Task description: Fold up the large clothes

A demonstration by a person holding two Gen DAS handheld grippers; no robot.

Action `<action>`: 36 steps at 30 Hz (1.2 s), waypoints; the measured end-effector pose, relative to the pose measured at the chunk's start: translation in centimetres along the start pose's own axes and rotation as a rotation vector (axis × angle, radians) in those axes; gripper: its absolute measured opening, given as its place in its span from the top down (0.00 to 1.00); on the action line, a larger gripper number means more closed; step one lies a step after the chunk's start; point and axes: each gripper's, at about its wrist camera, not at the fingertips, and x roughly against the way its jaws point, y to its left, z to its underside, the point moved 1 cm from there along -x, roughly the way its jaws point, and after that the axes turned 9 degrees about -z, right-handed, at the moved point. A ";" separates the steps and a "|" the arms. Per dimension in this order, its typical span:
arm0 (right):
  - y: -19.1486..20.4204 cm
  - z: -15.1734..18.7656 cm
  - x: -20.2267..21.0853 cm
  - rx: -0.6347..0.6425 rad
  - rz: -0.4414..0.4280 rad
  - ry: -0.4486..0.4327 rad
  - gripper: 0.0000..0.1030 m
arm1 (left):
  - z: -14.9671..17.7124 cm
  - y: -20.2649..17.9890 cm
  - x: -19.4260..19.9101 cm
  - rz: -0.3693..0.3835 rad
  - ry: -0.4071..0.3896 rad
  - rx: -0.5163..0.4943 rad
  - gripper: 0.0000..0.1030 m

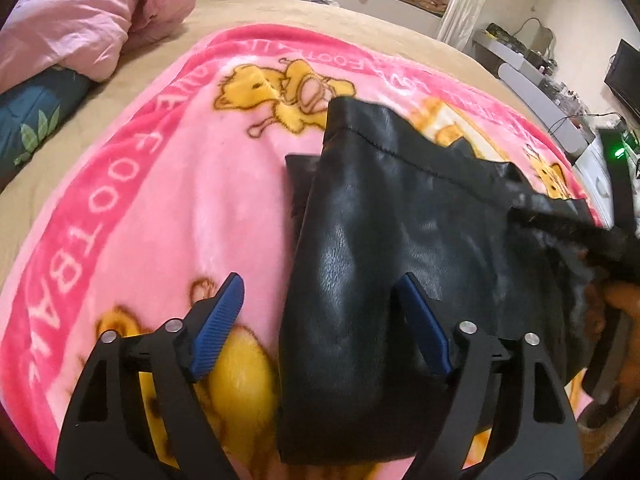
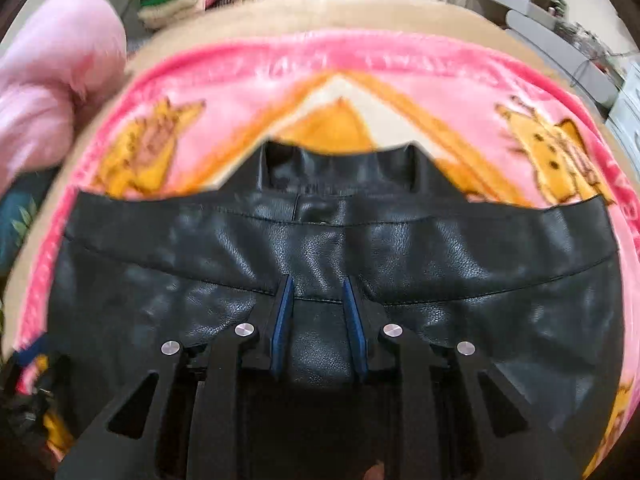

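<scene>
A black leather jacket [image 1: 384, 248] lies on a pink cartoon blanket [image 1: 152, 208], partly folded. My left gripper [image 1: 320, 292] is open and holds nothing; its right finger hovers over the jacket's near left edge, its left finger over the blanket. In the right wrist view the jacket [image 2: 320, 240] spreads wide with its collar at the far side. My right gripper [image 2: 318, 296] has its jaws close together around a raised fold of the leather near the jacket's middle. The right gripper body and the hand holding it show blurred at the left wrist view's right edge.
The blanket [image 2: 400, 80] covers a beige bed [image 1: 280, 12]. A pink duvet [image 1: 80, 12] and a dark leaf-print pillow [image 1: 36, 120] lie at the far left. Desks with clutter [image 1: 540, 72] stand to the right of the bed, with piles of clothes beyond it.
</scene>
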 end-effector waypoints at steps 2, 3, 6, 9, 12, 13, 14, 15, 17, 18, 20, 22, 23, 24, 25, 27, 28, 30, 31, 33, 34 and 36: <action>-0.2 0.2 -0.4 -0.010 0.002 -0.003 0.76 | -0.5 -0.1 0.0 0.004 -0.009 -0.002 0.27; -0.2 0.2 -0.4 -0.016 -0.001 -0.007 0.76 | -0.8 -0.2 0.1 0.012 -0.017 -0.003 0.26; -0.4 0.3 -0.2 -0.024 -0.015 -0.021 0.76 | -1.5 -0.3 0.1 0.018 -0.028 -0.007 0.26; 0.2 0.5 1.5 0.015 -0.029 -0.044 0.74 | -2.2 -0.2 -0.2 0.022 -0.025 0.000 0.26; 1.0 1.9 4.7 0.052 -0.075 -0.096 0.71 | -2.6 -0.1 -0.3 0.032 -0.022 0.007 0.23; 1.4 2.8 6.1 0.079 -0.073 -0.121 0.70 | -2.7 -0.1 -0.2 0.036 -0.022 0.009 0.22; 1.6 3.7 7.0 0.095 -0.069 -0.136 0.69 | -2.7 -0.1 -0.2 0.038 -0.023 0.009 0.21; 1.7 4.3 7.5 0.100 -0.069 -0.142 0.69 | -2.8 -0.1 -0.1 0.037 -0.025 0.009 0.21; 1.5 6.1 8.7 0.085 -0.075 -0.150 0.69 | -2.9 0.0 -0.2 0.033 -0.025 0.008 0.21; 1.3 7.0 9.0 0.076 -0.079 -0.149 0.69 | -2.8 0.0 -0.1 0.033 -0.024 0.008 0.21; 0.9 9.1 9.4 0.048 -0.085 -0.132 0.69 | -2.8 0.1 -0.2 0.036 -0.017 0.013 0.21; 0.4 10.5 8.7 0.025 -0.081 -0.095 0.69 | -2.9 0.2 -0.3 0.037 -0.013 0.014 0.21; 0.1 10.9 8.2 0.017 -0.078 -0.075 0.69 | -2.9 0.2 -0.3 0.033 -0.014 0.013 0.21; -0.2 11.4 7.6 0.010 -0.079 -0.064 0.69 | -2.8 0.2 -0.3 0.030 -0.013 0.011 0.21; -0.5 11.8 7.0 -0.001 -0.090 -0.067 0.69 | -2.8 0.2 -0.3 0.027 -0.011 0.010 0.21; -0.8 12.1 6.7 -0.019 -0.102 -0.079 0.69 | -2.8 0.3 -0.4 0.022 -0.009 0.011 0.21; -0.6 12.1 6.7 -0.011 -0.098 -0.082 0.69 | -2.8 0.3 -0.5 0.020 -0.008 0.010 0.20; -0.2 11.9 7.3 0.002 -0.091 -0.092 0.66 | -2.8 0.4 -0.6 0.014 -0.006 0.007 0.21; 0.3 11.8 8.2 0.019 -0.111 -0.120 0.66 | -2.8 0.4 -0.7 0.007 -0.003 0.003 0.21; 2.0 12.0 9.7 0.084 -0.176 -0.164 0.49 | -2.9 0.3 -1.0 -0.016 0.009 -0.011 0.18; 2.9 12.1 10.0 0.116 -0.190 -0.169 0.44 | -3.0 0.3 -1.2 -0.026 0.016 -0.016 0.17; 5.6 12.6 10.5 0.225 -0.215 -0.180 0.34 | -3.4 0.3 -1.4 -0.019 0.023 -0.019 0.17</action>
